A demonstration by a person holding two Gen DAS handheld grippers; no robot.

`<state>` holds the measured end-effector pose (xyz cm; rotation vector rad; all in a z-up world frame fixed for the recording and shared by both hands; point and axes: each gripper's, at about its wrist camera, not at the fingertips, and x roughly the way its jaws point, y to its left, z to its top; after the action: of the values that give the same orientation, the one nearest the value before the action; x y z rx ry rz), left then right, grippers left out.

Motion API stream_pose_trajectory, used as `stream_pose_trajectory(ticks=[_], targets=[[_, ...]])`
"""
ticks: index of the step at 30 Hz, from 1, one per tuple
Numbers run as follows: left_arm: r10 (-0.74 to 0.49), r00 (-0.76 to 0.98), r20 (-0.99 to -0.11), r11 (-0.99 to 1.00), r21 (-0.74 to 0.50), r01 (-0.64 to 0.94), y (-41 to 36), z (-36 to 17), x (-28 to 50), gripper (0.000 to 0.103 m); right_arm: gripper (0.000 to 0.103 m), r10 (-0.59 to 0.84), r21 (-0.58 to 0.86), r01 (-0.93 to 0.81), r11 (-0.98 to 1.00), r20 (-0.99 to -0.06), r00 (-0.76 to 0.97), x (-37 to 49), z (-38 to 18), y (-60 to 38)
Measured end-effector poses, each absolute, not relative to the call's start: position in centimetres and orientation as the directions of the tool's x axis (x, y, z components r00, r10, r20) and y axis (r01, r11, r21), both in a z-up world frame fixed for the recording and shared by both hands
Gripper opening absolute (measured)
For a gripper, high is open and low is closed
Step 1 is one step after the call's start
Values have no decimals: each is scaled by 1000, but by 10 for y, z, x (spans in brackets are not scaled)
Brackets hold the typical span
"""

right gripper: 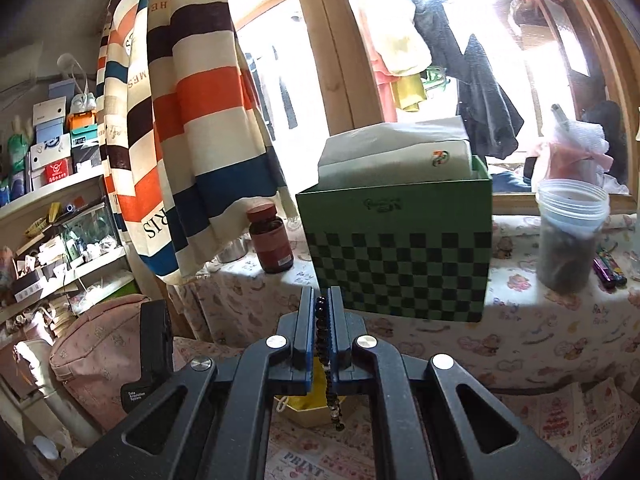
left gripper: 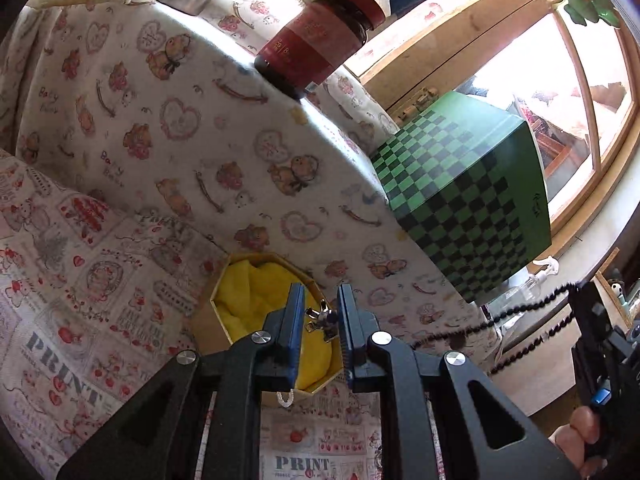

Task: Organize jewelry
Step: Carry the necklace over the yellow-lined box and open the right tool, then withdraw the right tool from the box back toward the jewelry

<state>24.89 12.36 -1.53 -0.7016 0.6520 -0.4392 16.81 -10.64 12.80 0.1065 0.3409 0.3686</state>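
- Over the yellow-lined octagonal box point(left gripper: 256, 300), the left gripper point(left gripper: 320, 320) pinches a small metal clasp piece point(left gripper: 320, 320), jaws nearly closed.
- The right gripper point(right gripper: 320, 320) is clamped on a black bead strand point(right gripper: 322, 332).
- Risk: the beads could snag or slip if the hands pull apart.
- Only the left view shows the strand stretched sideways point(left gripper: 500, 316); only the right shows its tail hanging.

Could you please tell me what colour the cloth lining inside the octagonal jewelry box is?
Bright yellow cloth lining, best seen in the left wrist view.
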Motion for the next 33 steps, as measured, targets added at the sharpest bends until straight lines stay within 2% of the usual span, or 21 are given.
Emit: stream_pose_trajectory(ticks=[4, 5, 7, 13, 23, 25, 26, 27, 33], targets=[[-542, 742, -395, 707, -691, 149, 125, -7, 242, 16, 7, 373, 125, -352, 928, -339, 863, 198, 123, -75], [-520, 755, -400, 724, -675, 142, 126, -3, 239, 19, 7, 371, 115, -354, 928, -348, 861, 205, 121, -69], [-463, 794, -393, 763, -632, 133, 132, 8, 229, 33, 7, 358, 95, -348, 933, -362, 861, 218, 118, -59], [-288, 876, -386, 868, -491, 69, 132, 41, 200, 37, 7, 359, 73, -360, 930, -395, 846, 241, 111, -38], [-196, 915, -353, 883, -469, 9, 150, 57, 182, 42, 8, 297, 28, -316, 948, -425, 855, 258, 91, -21], [-186, 916, -355, 887, -461, 1, 150, 57, 181, 46, 21, 304, 59, -312, 948, -451, 839, 260, 87, -27], [-183, 916, -356, 889, -458, -1, 148, 57, 181, 46, 35, 314, 81, -313, 946, -460, 831, 260, 87, -31], [-179, 916, -358, 892, -452, -3, 147, 57, 181, 47, 38, 320, 96, -312, 945, -458, 829, 257, 87, -35], [-109, 924, -366, 938, -345, -26, 128, 66, 170, 52, 39, 300, 87, -292, 953, -431, 851, 212, 96, -71]])
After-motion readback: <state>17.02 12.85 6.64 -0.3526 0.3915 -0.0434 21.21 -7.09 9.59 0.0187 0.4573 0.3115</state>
